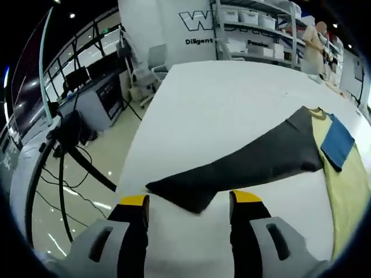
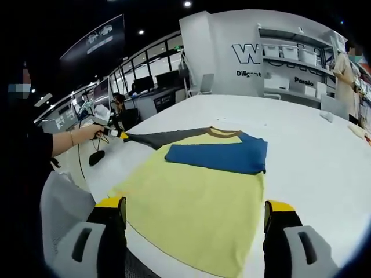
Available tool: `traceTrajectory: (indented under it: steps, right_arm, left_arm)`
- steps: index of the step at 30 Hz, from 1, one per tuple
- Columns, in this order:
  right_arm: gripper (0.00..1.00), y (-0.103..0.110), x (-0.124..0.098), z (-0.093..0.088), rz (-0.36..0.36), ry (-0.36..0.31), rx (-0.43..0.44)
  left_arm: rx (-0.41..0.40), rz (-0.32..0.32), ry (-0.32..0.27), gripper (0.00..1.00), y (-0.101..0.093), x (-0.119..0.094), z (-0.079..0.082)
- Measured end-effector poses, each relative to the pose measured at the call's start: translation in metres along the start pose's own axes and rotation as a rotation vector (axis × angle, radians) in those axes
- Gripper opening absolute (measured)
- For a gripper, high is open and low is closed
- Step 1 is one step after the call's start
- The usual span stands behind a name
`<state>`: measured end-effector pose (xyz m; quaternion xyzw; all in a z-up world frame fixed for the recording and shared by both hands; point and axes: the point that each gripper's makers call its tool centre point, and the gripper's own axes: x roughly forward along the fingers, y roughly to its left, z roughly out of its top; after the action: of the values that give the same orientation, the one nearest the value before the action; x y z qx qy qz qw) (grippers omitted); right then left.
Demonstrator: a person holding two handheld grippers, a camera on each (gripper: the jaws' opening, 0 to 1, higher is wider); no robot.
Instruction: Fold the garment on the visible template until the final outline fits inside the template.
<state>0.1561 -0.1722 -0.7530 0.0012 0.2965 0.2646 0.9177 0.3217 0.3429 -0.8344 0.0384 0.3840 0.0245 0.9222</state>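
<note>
The garment (image 2: pixel 197 202), a pale yellow shirt with a brown collar, lies flat on the white tabletop (image 2: pixel 307 150); in the right gripper view it fills the centre and runs down toward 6 o'clock. Its blue sleeve (image 2: pixel 223 155) is folded across the chest, just below the collar, while the dark grey sleeve (image 2: pixel 159 138) stretches out straight toward 10 o'clock. At the tip of that grey sleeve sits the left gripper (image 2: pixel 116 134), held in a person's hand (image 2: pixel 93 133); whether it pinches the cuff there is too small to tell. In the left gripper view the grey sleeve (image 1: pixel 243 162) runs from 3 o'clock down to its cuff end at 6 o'clock, which lies between and just ahead of the left gripper (image 1: pixel 189 200), whose yellow-tipped jaws stand apart on either side of the cloth, released rather than closed on it. The yellow body (image 1: pixel 348 191) and folded blue sleeve (image 1: pixel 337 141) lie at 3 o'clock. The right gripper (image 2: pixel 194 204) hovers over the shirt's lower hem with its jaws spread wide, grasping nothing. Shelving with white bins (image 2: pixel 295 69) stands at 1 o'clock, and desks with monitors (image 2: pixel 156 87) at 11 o'clock.
</note>
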Motion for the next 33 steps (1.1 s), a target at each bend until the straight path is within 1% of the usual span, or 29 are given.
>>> traceTrajectory:
  steps: [3,4,6,8,9,11,14,16,18,19,20,21,22,23,24,26,29,33]
  right_arm:
    - [0.99,-0.002,-0.002,0.000,-0.011,0.000,-0.001]
    - [0.99,-0.005,-0.005,-0.001,-0.025,-0.001,0.007]
    - [0.99,-0.008,-0.007,-0.002,-0.035,-0.006,0.014]
    - [0.99,-0.011,-0.008,-0.004,-0.044,-0.008,0.025]
    - [0.99,-0.012,-0.008,-0.005,-0.048,-0.007,0.027]
    - [0.99,-0.013,-0.009,-0.006,-0.056,-0.005,0.028]
    - [0.99,-0.014,-0.009,-0.007,-0.062,-0.005,0.032]
    - [0.99,-0.016,-0.009,-0.006,-0.066,-0.004,0.031]
    - [0.99,-0.017,-0.009,-0.005,-0.067,-0.006,0.027]
    - [0.99,-0.018,-0.009,-0.004,-0.067,-0.009,0.028]
    - [0.99,-0.018,-0.009,-0.003,-0.069,-0.013,0.029]
    - [0.99,-0.018,-0.009,-0.003,-0.069,-0.014,0.030]
    - [0.99,-0.019,-0.008,-0.003,-0.071,-0.014,0.032]
    - [0.99,-0.019,-0.008,-0.003,-0.073,-0.012,0.031]
    - [0.99,-0.018,-0.007,-0.004,-0.073,-0.010,0.029]
    - [0.99,-0.017,-0.007,-0.004,-0.070,-0.007,0.025]
    - [0.99,-0.016,-0.007,-0.002,-0.065,-0.011,0.022]
    - [0.99,-0.015,-0.007,0.001,-0.064,-0.016,0.018]
  left_arm:
    - [0.000,0.001,0.006,0.45,0.000,0.004,-0.005]
    - [0.004,-0.012,0.015,0.43,-0.002,0.004,-0.009]
    - [-0.017,-0.017,0.019,0.39,-0.002,0.004,-0.012]
    - [-0.060,-0.040,-0.019,0.35,-0.003,0.006,-0.008]
    - [-0.064,-0.043,-0.020,0.33,-0.003,0.006,-0.007]
    - [-0.052,-0.056,-0.015,0.29,-0.006,0.008,-0.009]
    - [-0.054,-0.062,0.005,0.18,-0.009,0.008,-0.013]
    - [-0.052,-0.053,0.008,0.14,-0.009,0.009,-0.016]
    - [-0.065,-0.063,0.001,0.12,-0.010,0.009,-0.015]
    - [-0.065,-0.057,0.001,0.10,-0.010,0.010,-0.014]
    - [-0.061,-0.054,0.001,0.04,-0.010,0.009,-0.014]
    - [-0.031,-0.041,0.008,0.02,-0.008,0.009,-0.016]
    - [0.030,-0.016,0.013,0.01,-0.005,0.007,-0.019]
    - [0.017,-0.028,0.002,0.01,-0.010,0.007,-0.018]
    - [0.028,-0.034,0.007,0.01,-0.013,0.005,-0.019]
    - [0.037,-0.036,0.006,0.01,-0.012,0.002,-0.019]
    - [0.017,-0.050,0.005,0.01,-0.011,-0.003,-0.019]
    - [0.017,-0.060,-0.008,0.01,-0.005,-0.014,-0.013]
